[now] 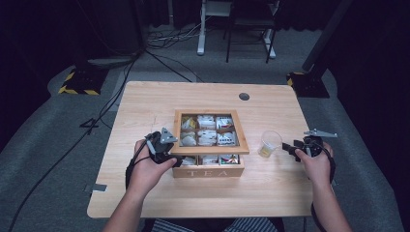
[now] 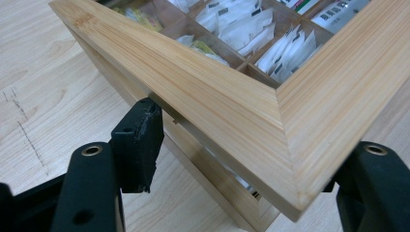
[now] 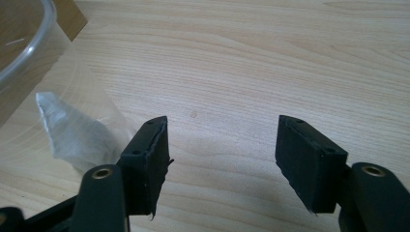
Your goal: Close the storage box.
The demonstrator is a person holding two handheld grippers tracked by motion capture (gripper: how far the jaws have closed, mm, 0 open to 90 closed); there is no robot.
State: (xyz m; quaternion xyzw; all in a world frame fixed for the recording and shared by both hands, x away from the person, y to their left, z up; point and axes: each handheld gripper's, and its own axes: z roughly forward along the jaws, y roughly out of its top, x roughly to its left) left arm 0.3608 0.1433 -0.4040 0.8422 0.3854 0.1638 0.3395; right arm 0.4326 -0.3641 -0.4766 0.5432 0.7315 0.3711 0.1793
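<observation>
Table (image 1: 145, 104): light wood top, person sitting at the 6 o'clock edge with both forearms coming in.

Tea box (image 1: 208, 170): wooden, "TEA" on the front wall, sits about dead centre of the table. Nine compartments, pretty much all stuffed with tea bags (image 1: 207, 137).

Lid (image 2: 227, 111): wooden frame, lifted up off the box at an angle, so the compartments show through and under it.

Left gripper (image 1: 164, 147): at the box's 9 o'clock side, near the front left corner. In the left gripper view its jaws are spread and straddle the lid's corner; one pad (image 2: 138, 145) sits just under the frame edge, can't tell if it's actually touching. The other jaw is mostly hidden behind the corner.

Right gripper (image 1: 292, 149): around 3 o'clock from the box, well apart from it, jaws wide apart with nothing between them, just bare table.

Plastic cup (image 1: 269, 143): clear, upright, between box and right gripper, just beside the gripper tips. Something pale yellowish in the bottom, too small to tell what.
</observation>
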